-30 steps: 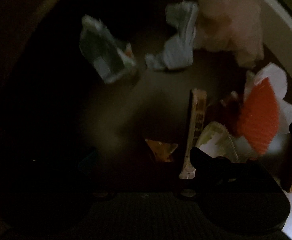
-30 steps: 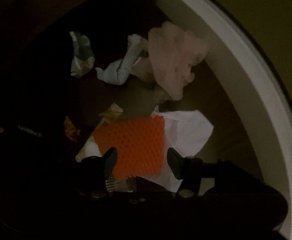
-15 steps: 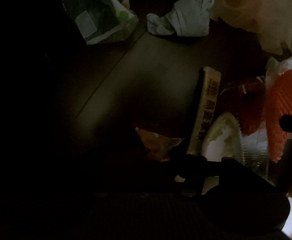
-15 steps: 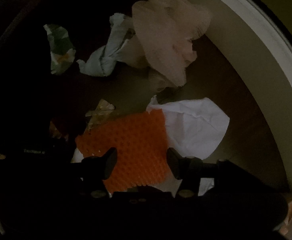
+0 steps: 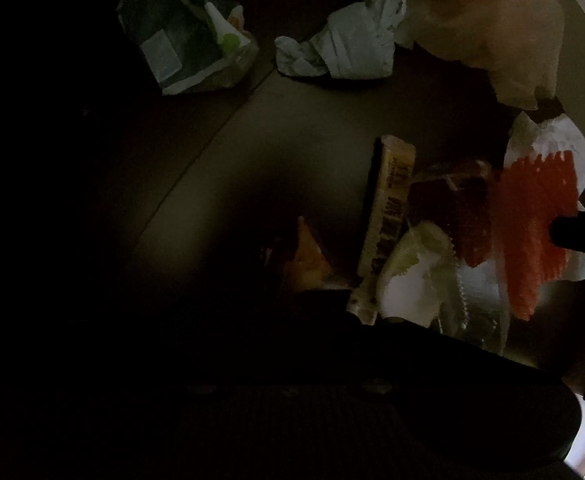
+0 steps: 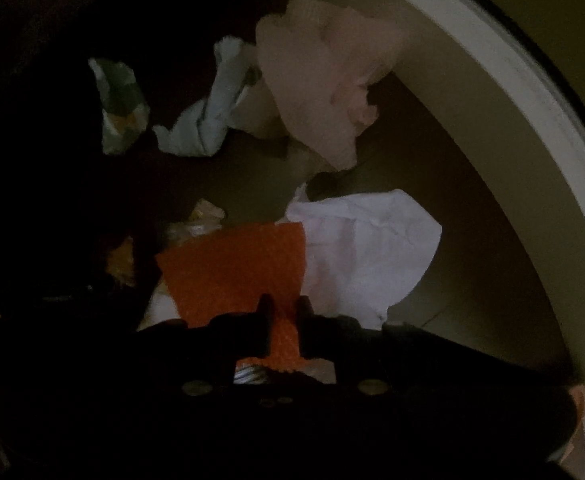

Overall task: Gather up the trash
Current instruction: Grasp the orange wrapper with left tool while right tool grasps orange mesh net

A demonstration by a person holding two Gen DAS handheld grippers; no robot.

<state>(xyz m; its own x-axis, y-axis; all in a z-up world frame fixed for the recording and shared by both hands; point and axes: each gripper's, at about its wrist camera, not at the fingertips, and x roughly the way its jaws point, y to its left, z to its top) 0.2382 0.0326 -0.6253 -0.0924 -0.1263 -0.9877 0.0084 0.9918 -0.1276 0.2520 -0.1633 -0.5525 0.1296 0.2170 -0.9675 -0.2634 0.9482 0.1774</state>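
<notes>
Your right tool (image 6: 283, 334) is closing its jaws on the near edge of the orange foam net (image 6: 232, 268), a light, squashy piece lying on white paper (image 6: 368, 252) on the floor, while your left tool, lost in the dark, is shut, its catch untellable.

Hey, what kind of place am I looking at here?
Probably the floor of a dim indoor room: dark floor strewn with litter, such as a crumpled pink tissue, white crumpled paper and an orange mesh sheet, beside a white skirting strip.
</notes>
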